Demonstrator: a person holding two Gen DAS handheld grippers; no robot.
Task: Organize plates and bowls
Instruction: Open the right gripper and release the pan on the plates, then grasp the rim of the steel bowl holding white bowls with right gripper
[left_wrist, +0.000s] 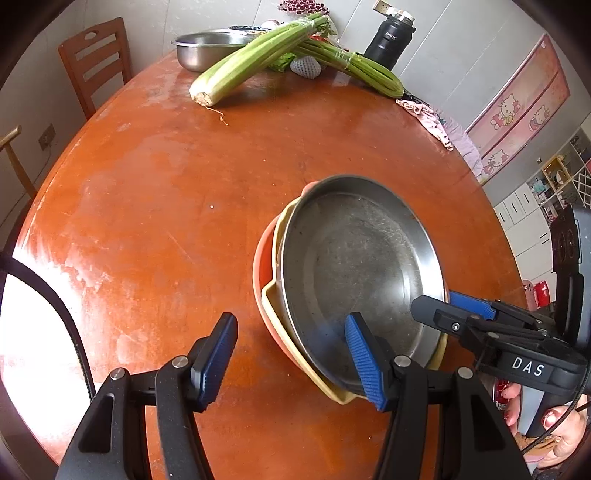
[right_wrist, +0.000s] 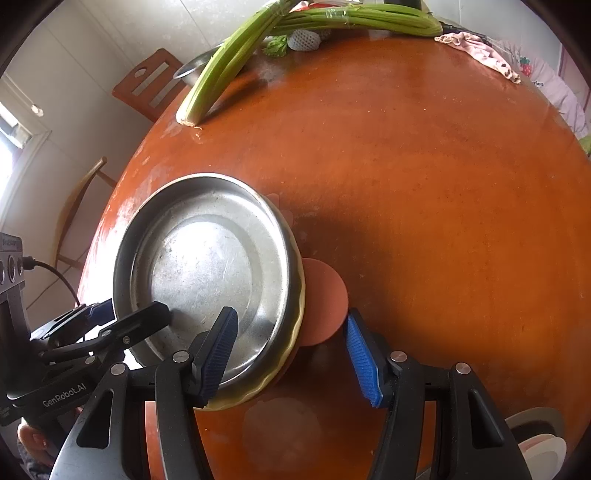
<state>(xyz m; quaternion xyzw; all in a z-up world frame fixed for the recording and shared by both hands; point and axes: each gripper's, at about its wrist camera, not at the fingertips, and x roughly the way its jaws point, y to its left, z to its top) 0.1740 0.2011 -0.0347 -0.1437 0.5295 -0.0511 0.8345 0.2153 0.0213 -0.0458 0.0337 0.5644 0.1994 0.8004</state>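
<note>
A stack stands on the round orange-brown table (left_wrist: 166, 203): a steel plate (left_wrist: 362, 258) on top, a cream fluted dish (left_wrist: 275, 295) under it, an orange bowl (left_wrist: 260, 280) at the bottom. My left gripper (left_wrist: 291, 362) straddles the stack's near left rim, one finger inside the steel plate, the other outside with table showing between pad and bowl. In the right wrist view my right gripper (right_wrist: 291, 358) straddles the right rim of the steel plate (right_wrist: 210, 262). Its outer fingertip is at the orange bowl's (right_wrist: 325, 302) edge, and the inner pad stands clear of the plate's wall. Both are open.
At the far side lie two celery bunches (left_wrist: 255, 62), a steel basin (left_wrist: 199, 48), a foam-netted fruit (left_wrist: 306, 66), a black flask (left_wrist: 388, 40) and a pink cloth (left_wrist: 424, 114). A wooden chair (left_wrist: 96, 62) stands behind the table. A person's hand (left_wrist: 554, 424) holds the right gripper.
</note>
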